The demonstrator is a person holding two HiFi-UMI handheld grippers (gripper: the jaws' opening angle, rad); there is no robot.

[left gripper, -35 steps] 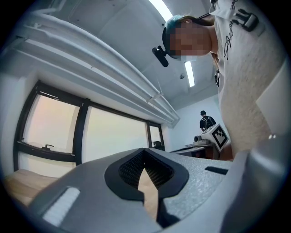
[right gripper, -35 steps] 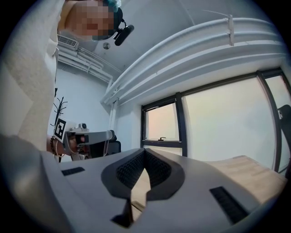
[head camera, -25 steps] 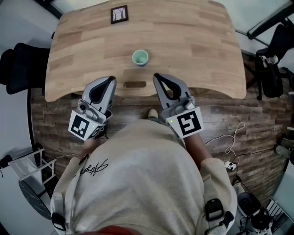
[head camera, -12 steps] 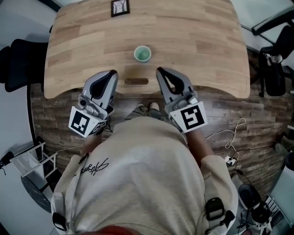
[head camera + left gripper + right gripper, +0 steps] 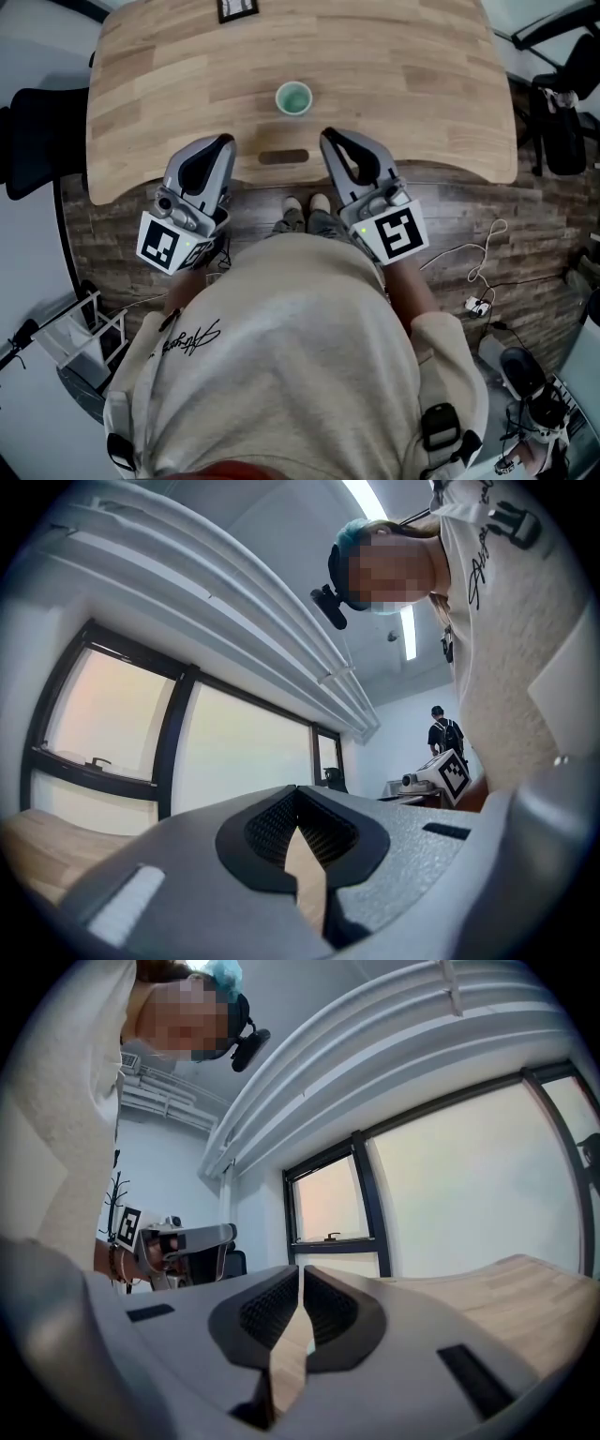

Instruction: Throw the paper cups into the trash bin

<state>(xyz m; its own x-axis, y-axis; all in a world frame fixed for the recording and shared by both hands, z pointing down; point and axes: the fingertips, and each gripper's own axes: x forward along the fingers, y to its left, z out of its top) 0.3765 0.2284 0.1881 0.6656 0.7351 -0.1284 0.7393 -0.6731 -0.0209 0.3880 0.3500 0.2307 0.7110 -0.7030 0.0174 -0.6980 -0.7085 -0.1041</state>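
So the paper cup is sitting upright on the wooden table, upper middle of the head view, mouth up and teal-green inside. Nothing is touching it. Just below it in the frame, near the table's front edge, there's a small dark slot in the wood. Right at the top edge is a black-framed card, partly cut off.

Both grippers sit on the near side of the cup, their tips over the table's front edge, one on each side of that slot. The left gripper is lower left of the cup and the right gripper is lower right, and both are clear of it. In the left gripper view the jaws meet at the tips with nothing between them, just a sliver of table wood showing through the gap behind. Same deal on the right: the jaws are closed down to a hairline slit and empty.

Below that, the frame is mostly the person's cream sweatshirt, with shoes poking out onto the plank floor. There's a black chair at the left edge and loose cables on the floor at the right. The gripper views look up at big windows, and the left one catches someone standing far off.
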